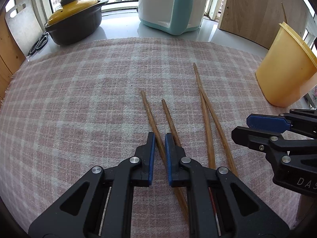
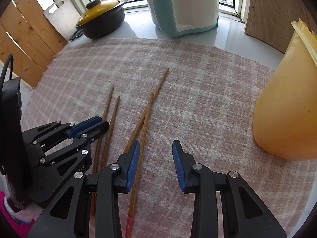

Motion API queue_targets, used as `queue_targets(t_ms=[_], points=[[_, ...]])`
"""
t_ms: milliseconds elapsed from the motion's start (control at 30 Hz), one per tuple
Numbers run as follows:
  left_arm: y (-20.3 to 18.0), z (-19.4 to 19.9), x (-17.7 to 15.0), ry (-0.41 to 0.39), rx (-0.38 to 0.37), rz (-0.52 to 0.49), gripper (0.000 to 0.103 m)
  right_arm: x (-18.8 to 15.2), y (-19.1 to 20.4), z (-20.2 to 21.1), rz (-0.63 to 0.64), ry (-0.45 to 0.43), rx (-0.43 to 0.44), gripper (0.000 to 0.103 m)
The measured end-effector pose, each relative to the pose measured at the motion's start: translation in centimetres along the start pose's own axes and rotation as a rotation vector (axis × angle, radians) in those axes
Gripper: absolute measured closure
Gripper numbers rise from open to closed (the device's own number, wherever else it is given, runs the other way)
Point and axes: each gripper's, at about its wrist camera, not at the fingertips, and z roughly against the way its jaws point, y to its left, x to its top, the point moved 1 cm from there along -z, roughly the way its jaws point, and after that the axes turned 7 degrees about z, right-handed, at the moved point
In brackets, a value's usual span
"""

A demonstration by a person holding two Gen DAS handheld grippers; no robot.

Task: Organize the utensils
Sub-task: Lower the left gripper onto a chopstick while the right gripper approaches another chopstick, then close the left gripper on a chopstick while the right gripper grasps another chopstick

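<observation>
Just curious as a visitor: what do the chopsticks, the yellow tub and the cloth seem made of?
Chopsticks: probably wood or bamboo, brown with visible grain, matte.
Yellow tub: likely plastic, smooth, slightly translucent, thin rim.
Cloth: woven fabric, pink-and-white check, fuzzy surface.

Tall translucent yellow plastic container (image 2: 287,103) was cut off at right edge; thin brown wooden chopsticks' (image 1: 156,130) lower ends hidden under left gripper (image 1: 160,138)

chopsticks (image 1: 152,117): four brown wooden sticks, flat on the cloth, tips toward 12 o'clock
right pair (image 1: 206,107): crossed
</observation>
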Motion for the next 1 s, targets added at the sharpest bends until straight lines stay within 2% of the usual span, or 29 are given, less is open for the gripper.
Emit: queue_targets(t_ms=[200, 367, 500, 567, 700, 767, 1000], points=[[0.4, 0.2, 0.0, -0.001, -0.003, 0.000, 0.096, 0.6, 0.8, -1.8, 0.025, 0.044, 0.002, 0.077], [1.0, 0.5, -0.3, 0.000, -0.002, -0.012, 0.098, 0.6, 0.6, -2.3, 0.052, 0.067, -0.016, 0.092], [1.3, 0.3, 0.1, 0.023, -0.013, 0.002, 0.097, 0.9, 0.1, -2.2, 0.053, 0.080, -0.026, 0.092], [1.3, 0.1, 0.4, 0.032, -0.014, 0.012, 0.090, 1.1, 0.0, -2.6, 0.046, 0.100, -0.010, 0.092], [0.8, -0.3, 0.7, 0.021, -0.002, 0.002, 0.090, 1.5, 0.4, -3.0, 0.062, 0.106, -0.033, 0.092], [1.0, -0.3, 0.9, 0.020, -0.004, 0.019, 0.098, 1.6, 0.6, -3.1, 0.067, 0.105, -0.035, 0.097], [1.7, 0.6, 0.5, 0.013, -0.055, 0.090, 0.099, 0.8, -0.4, -2.1, 0.012, 0.071, 0.006, 0.097]])
